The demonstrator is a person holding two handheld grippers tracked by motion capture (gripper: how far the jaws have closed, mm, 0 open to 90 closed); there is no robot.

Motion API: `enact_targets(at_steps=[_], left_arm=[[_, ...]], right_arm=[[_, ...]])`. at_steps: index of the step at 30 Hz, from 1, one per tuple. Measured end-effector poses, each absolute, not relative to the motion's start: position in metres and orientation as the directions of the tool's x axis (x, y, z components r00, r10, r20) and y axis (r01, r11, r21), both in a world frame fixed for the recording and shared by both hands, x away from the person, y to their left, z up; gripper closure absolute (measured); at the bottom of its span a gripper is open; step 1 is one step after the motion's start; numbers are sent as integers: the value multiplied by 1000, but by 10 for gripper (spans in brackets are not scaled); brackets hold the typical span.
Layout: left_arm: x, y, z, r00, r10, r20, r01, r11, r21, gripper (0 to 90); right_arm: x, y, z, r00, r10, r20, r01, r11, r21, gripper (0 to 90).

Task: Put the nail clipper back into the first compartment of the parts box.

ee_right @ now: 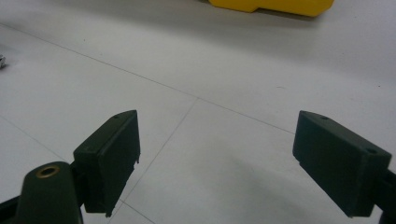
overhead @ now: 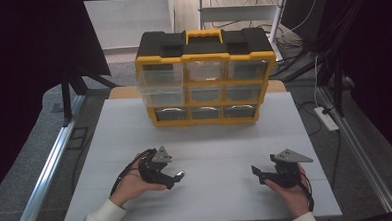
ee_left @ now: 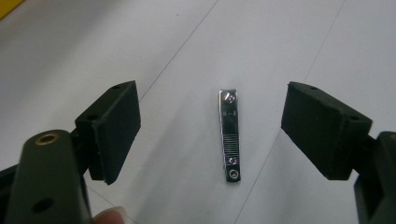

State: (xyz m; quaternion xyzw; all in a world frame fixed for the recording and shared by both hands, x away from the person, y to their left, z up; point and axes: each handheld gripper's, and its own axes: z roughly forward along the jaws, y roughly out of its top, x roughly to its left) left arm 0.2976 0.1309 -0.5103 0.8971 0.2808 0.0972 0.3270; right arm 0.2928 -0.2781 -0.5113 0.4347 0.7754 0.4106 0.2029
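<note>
Where the person's forearms enter at the table's near edge, two items sit lowest in the high view: left hand-held gripper (overhead: 178, 176), held toward the near-left part of the table (overhead: 213, 200), and right hand-held gripper (overhead: 258, 172), held toward the near-right part, the two well apart.

Left hand-held gripper: jaws spread wide, nothing clamped. Its own view looks down on a nail clipper (ee_left: 229, 134), chrome, lying flat on the white table between the two pads, touching neither. In the high view the clipper shows as no more than a bright glint (overhead: 179, 174) at the jaw tips.

Right hand-held gripper (ee_right: 217, 163): jaws likewise wide apart, bare table surface between them. Its own view catches a small shiny object at the far left edge of the picture, too cut off to identify.

Farther back, near the table's far edge and about centred: drawer organiser (overhead: 205, 77), yellow frame, black top with a yellow handle, three rows of three clear drawers. The right gripper view picks up a strip of its yellow base (ee_right: 273, 5).
</note>
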Motion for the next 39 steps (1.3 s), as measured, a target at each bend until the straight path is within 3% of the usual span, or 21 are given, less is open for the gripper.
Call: enact_targets(at_steps=[16, 39], left_arm=[[302, 112, -526, 833, 553, 19, 437, -680, 589, 259], [305, 109, -524, 853, 520, -50, 460, -703, 542, 771]], right_arm=[[293, -277, -511, -543, 839, 45, 508, 286, 812, 157], [293, -277, -511, -543, 839, 42, 508, 288, 812, 157]])
